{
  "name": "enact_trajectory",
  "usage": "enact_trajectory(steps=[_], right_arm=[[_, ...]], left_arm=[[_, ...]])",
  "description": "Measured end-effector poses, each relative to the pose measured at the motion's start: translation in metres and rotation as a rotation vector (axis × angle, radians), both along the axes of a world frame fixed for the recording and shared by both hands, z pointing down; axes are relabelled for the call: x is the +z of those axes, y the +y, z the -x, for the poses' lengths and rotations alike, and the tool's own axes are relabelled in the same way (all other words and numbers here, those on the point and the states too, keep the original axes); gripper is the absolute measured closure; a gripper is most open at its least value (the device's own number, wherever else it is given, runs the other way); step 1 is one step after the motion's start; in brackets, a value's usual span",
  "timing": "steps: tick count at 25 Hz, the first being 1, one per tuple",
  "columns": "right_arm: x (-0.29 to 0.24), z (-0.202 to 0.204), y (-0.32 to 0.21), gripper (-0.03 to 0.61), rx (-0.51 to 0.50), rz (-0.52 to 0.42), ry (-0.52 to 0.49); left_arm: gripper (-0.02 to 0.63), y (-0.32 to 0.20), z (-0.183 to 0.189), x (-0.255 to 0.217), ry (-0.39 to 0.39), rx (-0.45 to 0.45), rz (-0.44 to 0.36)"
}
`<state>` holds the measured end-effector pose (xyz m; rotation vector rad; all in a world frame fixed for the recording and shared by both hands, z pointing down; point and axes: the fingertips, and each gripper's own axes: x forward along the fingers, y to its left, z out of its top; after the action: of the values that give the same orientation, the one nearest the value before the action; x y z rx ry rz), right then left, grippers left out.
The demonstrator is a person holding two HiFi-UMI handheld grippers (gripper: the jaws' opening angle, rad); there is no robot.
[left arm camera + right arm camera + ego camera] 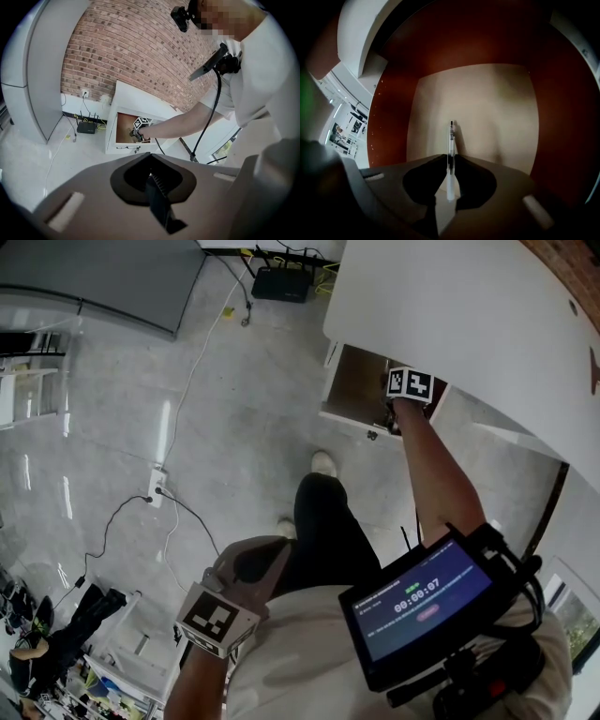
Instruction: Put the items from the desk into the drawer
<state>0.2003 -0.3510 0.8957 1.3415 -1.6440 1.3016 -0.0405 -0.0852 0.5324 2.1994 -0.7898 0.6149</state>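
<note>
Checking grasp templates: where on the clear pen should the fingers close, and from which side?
Grip mid-barrel, with the fingers closing across its thin width from the two long sides, as the right gripper holds it now. The pen is a slim, straight cylinder, so a barrel pinch likely keeps it in line with the gripper. Its tip points ahead into the drawer.

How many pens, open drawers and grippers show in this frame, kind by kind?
pen: 1, clamped in the right gripper inside the drawer
open drawer: 1
grippers: 2, counting the left gripper, shut on nothing
Total: 4
</note>
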Motion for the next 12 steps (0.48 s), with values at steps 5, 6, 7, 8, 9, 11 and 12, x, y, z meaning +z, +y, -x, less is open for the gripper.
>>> enact_trajectory(steps=[5,6,7,8,9,11,12], right_arm=[[-0.002,0.004,0.001,0.523,-0.012,-0.003,-0.010],[-0.004,0.005,0.002,0.523,-0.022,-0.006,-0.003],[-0.006,0.004,0.004,0.523,-0.035,-0.010,0.008],[-0.010,0.003,0.006,0.523,-0.050,-0.013,0.021],[-0.014,0.003,0.008,0.523,-0.068,-0.014,0.034],[-0.024,0.005,0.015,0.523,-0.112,-0.015,0.059],[-0.030,0.006,0.018,0.523,-0.134,-0.018,0.073]], left_arm=[[0.606,0.006,0.011,0.008,-0.005,-0.005,0.003],[0.606,0.006,0.012,0.008,-0.002,-0.008,0.002],[0.606,0.006,0.012,0.006,0.002,-0.010,0.000],[0.606,0.007,0.011,0.003,0.005,-0.008,-0.003],[0.606,0.007,0.010,0.000,0.007,-0.004,-0.005],[0.606,0.011,0.010,-0.007,0.012,0.003,-0.007],[0.606,0.013,0.010,-0.012,0.018,0.007,-0.011]])
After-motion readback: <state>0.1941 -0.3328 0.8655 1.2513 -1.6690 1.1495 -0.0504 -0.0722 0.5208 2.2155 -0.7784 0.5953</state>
